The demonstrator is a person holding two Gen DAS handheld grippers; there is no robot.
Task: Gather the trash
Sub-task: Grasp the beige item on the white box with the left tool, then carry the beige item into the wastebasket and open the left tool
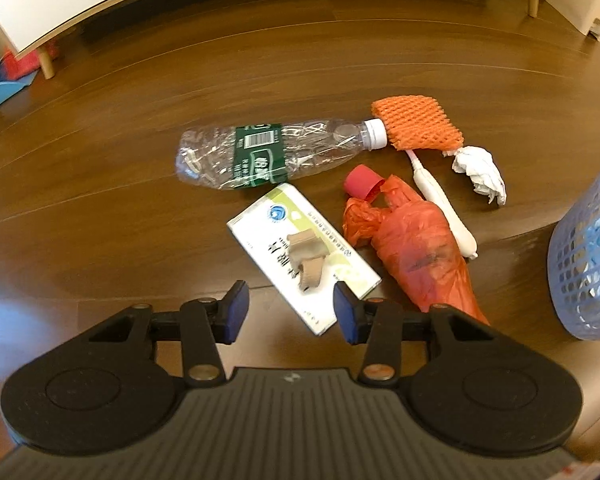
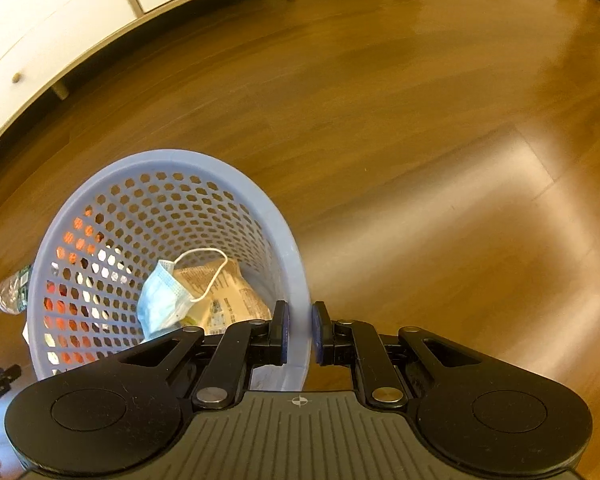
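Trash lies in a bunch on the brown wood floor [image 1: 140,208]: a squashed clear bottle [image 1: 268,152], a white box [image 1: 304,256] with bits of brown tape stuck on it, a tied orange bag [image 1: 416,248] touching a red cap [image 1: 362,182], a white toothbrush [image 1: 440,200], orange foam net [image 1: 416,124] and a ball of white tissue [image 1: 480,170]. The left gripper [image 1: 288,310] hangs wide open just above the near end of the box and holds nothing. The bag lies right beside the box. The right gripper [image 2: 299,332] is pinched on the near wall of the blue basket [image 2: 100,184], one finger inside and one outside. Only the right camera sees into the basket: a blue face mask [image 2: 164,300] and a tan food wrapper [image 2: 228,292] lie there. Only the left camera shows the full pile. A white cabinet [image 2: 40,32] on short wooden legs stands at the back.
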